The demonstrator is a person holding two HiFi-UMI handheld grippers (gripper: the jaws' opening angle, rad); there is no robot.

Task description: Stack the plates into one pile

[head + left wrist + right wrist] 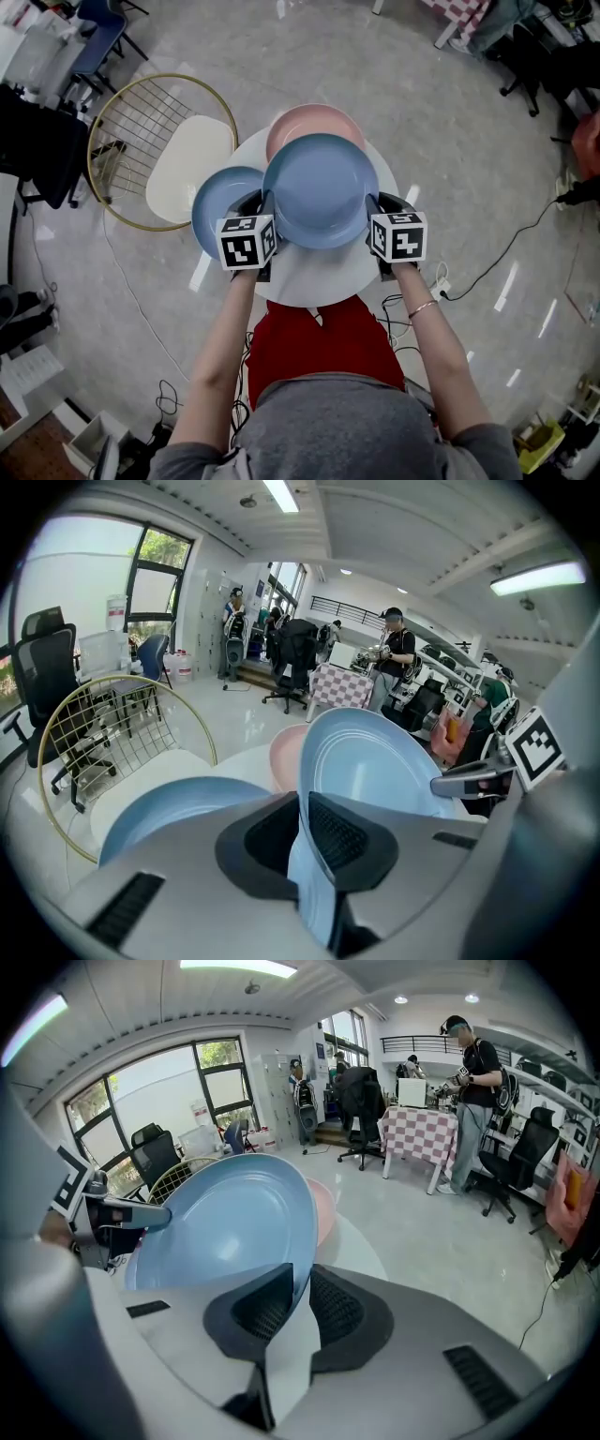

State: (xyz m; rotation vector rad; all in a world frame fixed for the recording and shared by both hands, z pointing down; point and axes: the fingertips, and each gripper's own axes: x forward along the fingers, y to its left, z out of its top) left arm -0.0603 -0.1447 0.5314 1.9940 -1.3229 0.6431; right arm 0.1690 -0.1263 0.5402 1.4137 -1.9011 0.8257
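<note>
A large blue plate [321, 190] hangs level above the round white table [309, 281], gripped at opposite rims. My left gripper [266, 204] is shut on its left rim, and its own view shows the rim pinched between the pads [305, 832]. My right gripper [372, 211] is shut on the right rim [298, 1299]. A pink plate [314, 122] lies on the table behind the held plate, partly hidden by it. A smaller blue plate [220, 208] lies at the table's left, just below my left gripper.
A chair with a gold wire back [141, 122] and cream seat [187, 167] stands close to the table's left. Cables [506, 248] trail over the floor at the right. A person [469, 1082] stands by a checkered table [422, 1133] farther off.
</note>
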